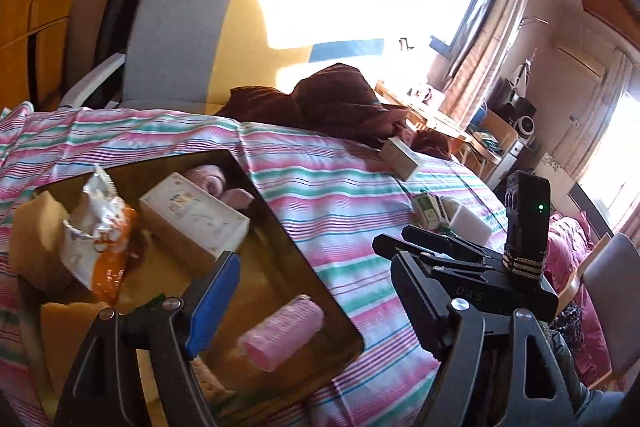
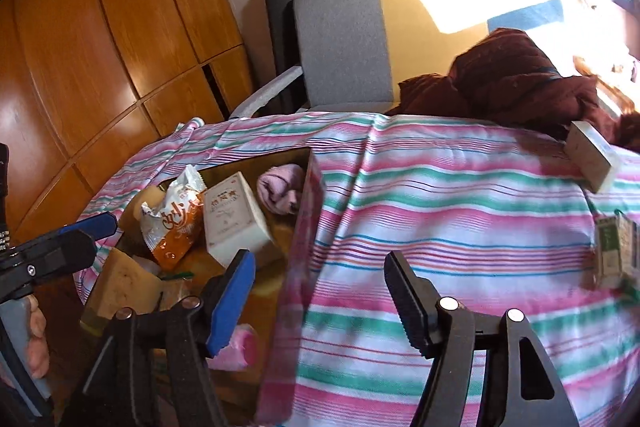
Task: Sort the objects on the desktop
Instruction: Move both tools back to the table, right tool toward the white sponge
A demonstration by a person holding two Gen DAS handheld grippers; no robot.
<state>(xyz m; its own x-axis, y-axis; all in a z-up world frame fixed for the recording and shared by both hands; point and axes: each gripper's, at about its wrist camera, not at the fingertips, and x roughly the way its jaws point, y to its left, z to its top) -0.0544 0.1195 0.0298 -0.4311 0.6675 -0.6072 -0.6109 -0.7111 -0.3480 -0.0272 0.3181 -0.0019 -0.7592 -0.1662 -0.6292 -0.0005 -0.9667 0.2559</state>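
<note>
While both your grippers — left [image 1: 316, 291], right [image 2: 320, 291] — hung released and empty over the bin [image 1: 288, 227], the boxes [image 1: 400, 157] sat well apart on the striped cloth [image 2: 440, 207] — slack fabric could drag them away.

Your cloth [image 2: 440, 195]: pink, green and white stripes with thin blue lines. Bin [image 1: 304, 267]: dark amber, see-through. In it, a white box [image 1: 196, 215], an orange-and-white snack bag [image 1: 100, 227], a pink roll [image 1: 280, 331]. Your gripper fingers [image 2: 232, 291]: blue pad on one, black on the other. Heaped fabric [image 2: 512, 79]: maroon.
</note>
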